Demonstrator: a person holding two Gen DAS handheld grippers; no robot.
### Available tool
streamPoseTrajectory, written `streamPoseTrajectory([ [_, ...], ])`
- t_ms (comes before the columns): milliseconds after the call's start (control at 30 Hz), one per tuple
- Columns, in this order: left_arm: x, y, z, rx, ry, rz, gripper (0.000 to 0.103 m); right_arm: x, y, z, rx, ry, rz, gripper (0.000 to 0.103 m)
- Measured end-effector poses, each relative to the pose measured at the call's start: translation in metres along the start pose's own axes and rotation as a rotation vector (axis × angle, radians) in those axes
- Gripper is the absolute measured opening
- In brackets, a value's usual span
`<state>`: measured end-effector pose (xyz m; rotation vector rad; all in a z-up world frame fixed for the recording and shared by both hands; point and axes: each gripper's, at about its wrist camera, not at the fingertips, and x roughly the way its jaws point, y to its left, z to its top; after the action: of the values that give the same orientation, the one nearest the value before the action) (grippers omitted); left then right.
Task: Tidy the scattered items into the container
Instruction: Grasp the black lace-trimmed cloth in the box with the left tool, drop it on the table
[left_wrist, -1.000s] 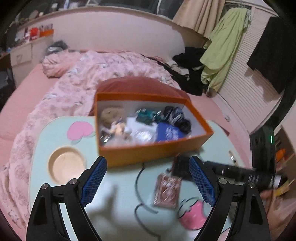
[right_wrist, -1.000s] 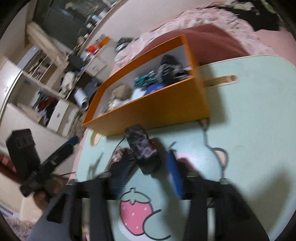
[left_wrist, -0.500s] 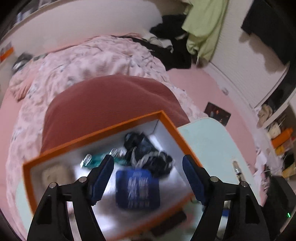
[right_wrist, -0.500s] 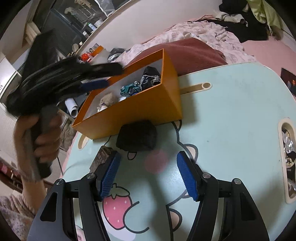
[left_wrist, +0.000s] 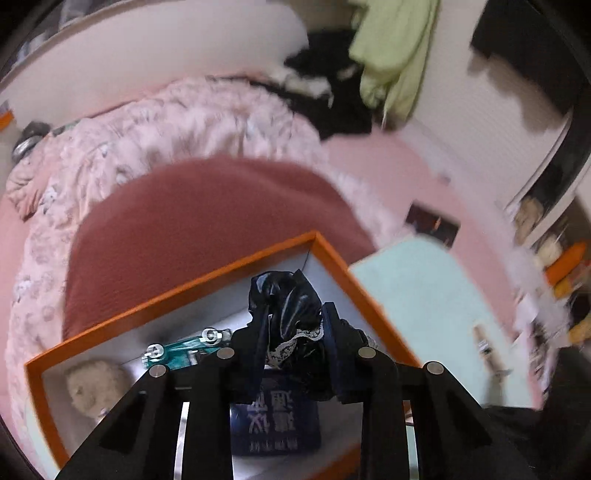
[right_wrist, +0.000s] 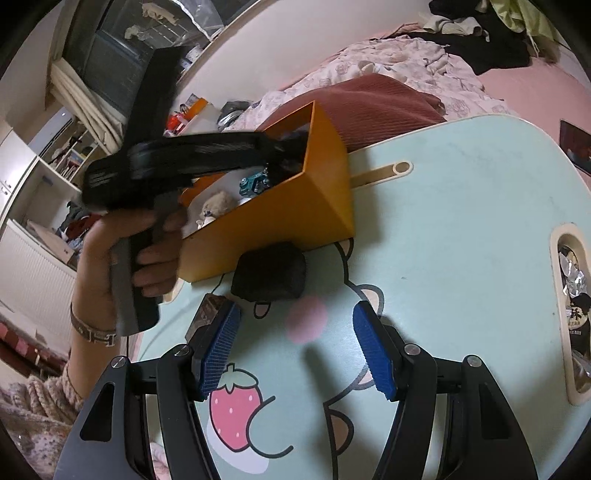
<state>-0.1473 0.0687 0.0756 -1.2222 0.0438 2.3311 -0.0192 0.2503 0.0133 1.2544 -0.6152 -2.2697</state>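
Observation:
My left gripper reaches into the orange box, and its jaws are closing with a shiny black cloth with a lace edge squeezed between the pads. The box also holds a teal toy car, a beige plush and a blue packet. In the right wrist view a hand holds that left gripper over the orange box. My right gripper stands open low over the table. A black pouch lies beyond it against the box's front wall. A brown packet is half hidden behind its left finger.
The mint-green table bears a bear and strawberry drawing. A slot at its right edge holds wrappers. A dark red cushion and a pink quilt lie behind the box, on the bed.
My left gripper has moved from the table in front of the box to over it, and its jaws have narrowed onto the black cloth. The right gripper has backed slightly off the black pouch.

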Motion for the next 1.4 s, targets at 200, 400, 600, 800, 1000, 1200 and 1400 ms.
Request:
streamPoseTrajectory([
  [200, -0.095, 0.020, 0.001, -0.065, -0.211, -0.040, 0.027, 0.000, 0.002, -0.001, -0.002, 0.004, -0.001, 0.065],
  [400, -0.150, 0.034, -0.043, -0.061, -0.263, 0.003, 0.027, 0.001, 0.004, 0.000, -0.015, 0.006, 0.000, 0.065],
  [600, -0.126, 0.059, -0.116, -0.118, -0.078, -0.007, 0.027, 0.004, 0.009, -0.002, -0.021, 0.013, -0.001, 0.065],
  [800, -0.100, 0.058, -0.169, -0.153, -0.004, 0.002, 0.027, 0.004, 0.015, -0.005, -0.036, 0.020, -0.003, 0.065],
  [1000, -0.093, 0.046, -0.177, -0.129, -0.041, 0.037, 0.041, 0.006, 0.021, -0.006, -0.045, 0.025, -0.005, 0.065],
  [1200, -0.110, 0.046, -0.178, -0.144, -0.131, -0.006, 0.065, 0.001, 0.032, -0.001, -0.073, 0.008, -0.005, 0.065],
  [1400, -0.122, 0.054, -0.180, -0.161, -0.180, 0.050, 0.075, -0.003, 0.055, 0.025, -0.115, -0.031, 0.033, 0.065],
])
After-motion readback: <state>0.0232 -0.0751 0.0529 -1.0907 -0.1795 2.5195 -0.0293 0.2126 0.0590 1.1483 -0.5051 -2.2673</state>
